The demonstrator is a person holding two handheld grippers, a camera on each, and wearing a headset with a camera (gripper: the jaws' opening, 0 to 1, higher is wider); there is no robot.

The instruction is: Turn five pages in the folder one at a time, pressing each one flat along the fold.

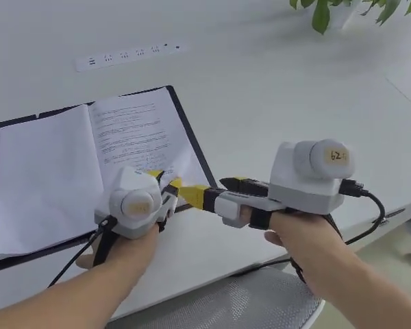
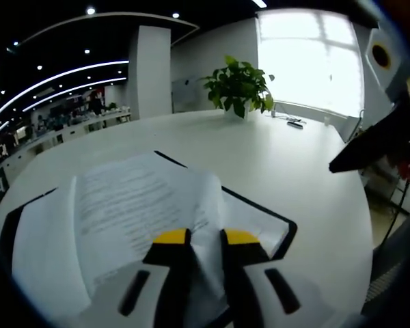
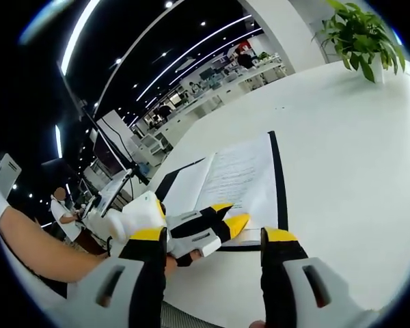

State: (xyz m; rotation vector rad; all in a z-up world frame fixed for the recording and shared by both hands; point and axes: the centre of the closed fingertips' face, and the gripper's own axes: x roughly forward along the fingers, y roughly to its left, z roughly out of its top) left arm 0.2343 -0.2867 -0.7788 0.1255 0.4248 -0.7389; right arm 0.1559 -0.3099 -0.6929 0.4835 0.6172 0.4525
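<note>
A black folder (image 1: 194, 139) lies open on the white table, a blank page (image 1: 44, 178) on its left and a printed page (image 1: 133, 133) on its right. My left gripper (image 1: 163, 179) is at the printed page's near right corner. In the left gripper view the left gripper (image 2: 205, 239) is shut on that page (image 2: 137, 198), whose corner curls up between the yellow tips. My right gripper (image 1: 205, 190) hovers just right of it, over the folder's near right corner. In the right gripper view the right gripper (image 3: 213, 236) stands open, facing the left gripper (image 3: 191, 225) and the page (image 3: 242, 174).
A white power strip (image 1: 130, 55) lies on the table beyond the folder. A potted plant (image 1: 329, 10) stands at the far right. The table's near edge (image 1: 212, 274) runs just under my hands, with a grey chair seat (image 1: 253, 298) below it. A black cable (image 1: 370, 226) trails off the right gripper.
</note>
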